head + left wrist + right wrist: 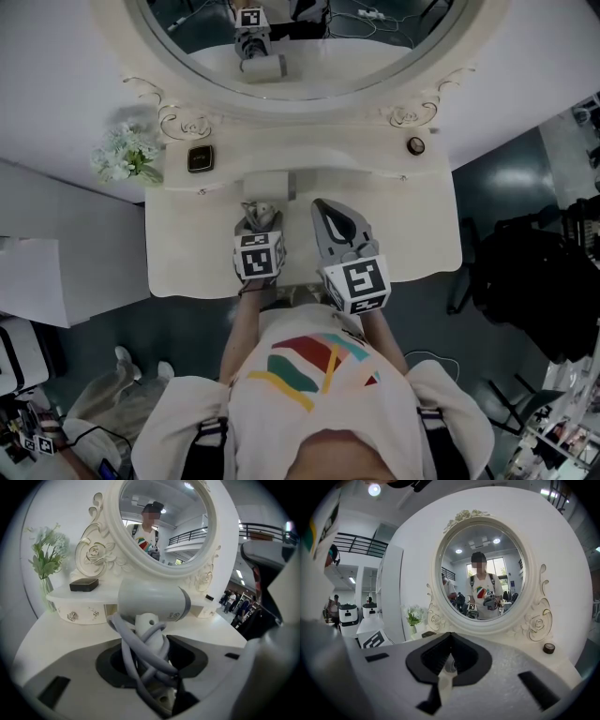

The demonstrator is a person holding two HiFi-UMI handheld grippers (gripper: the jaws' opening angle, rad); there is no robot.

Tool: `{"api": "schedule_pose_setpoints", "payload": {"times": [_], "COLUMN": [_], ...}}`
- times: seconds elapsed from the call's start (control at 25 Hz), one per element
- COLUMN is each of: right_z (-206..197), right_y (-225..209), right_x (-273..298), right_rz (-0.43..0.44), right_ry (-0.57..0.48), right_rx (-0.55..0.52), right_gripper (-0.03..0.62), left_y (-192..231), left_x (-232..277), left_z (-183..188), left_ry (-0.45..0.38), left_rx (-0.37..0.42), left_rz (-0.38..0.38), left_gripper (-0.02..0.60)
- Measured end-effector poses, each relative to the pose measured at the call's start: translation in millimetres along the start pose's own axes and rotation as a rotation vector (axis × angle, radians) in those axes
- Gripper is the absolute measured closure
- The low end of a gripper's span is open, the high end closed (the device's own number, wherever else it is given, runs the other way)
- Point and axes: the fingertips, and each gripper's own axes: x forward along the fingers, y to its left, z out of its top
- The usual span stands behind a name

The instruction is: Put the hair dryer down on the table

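Note:
A white hair dryer stands upright in my left gripper, its barrel lying crosswise above the jaws. Its handle, wrapped in a grey cord, sits between the jaws, which are shut on it. In the head view the hair dryer and left gripper are over the front middle of the white dressing table. Whether the dryer touches the tabletop I cannot tell. My right gripper hovers just to the right, shut with nothing in it.
An oval mirror rises behind a raised shelf. On the shelf are a vase of flowers, a dark box and a small round jar. The table's front edge is right under both grippers.

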Motion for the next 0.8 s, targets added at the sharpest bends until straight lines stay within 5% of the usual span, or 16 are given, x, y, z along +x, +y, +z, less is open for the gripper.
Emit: {"api": "schedule_pose_setpoints", "payload": {"times": [0.8], "right_z": [-6.1], "right_y": [4.1], "right_x": [-7.7], "right_rz": [0.0], "right_ry": [0.018], "right_rx": [-0.006], "right_gripper": [0.594], "left_y": [2.7], "left_x": [13.5], "left_z": [-36.7], "left_ry": [0.116], "left_rx": [-0.005], "left_rz": [0.028], "left_gripper": [0.393]}}
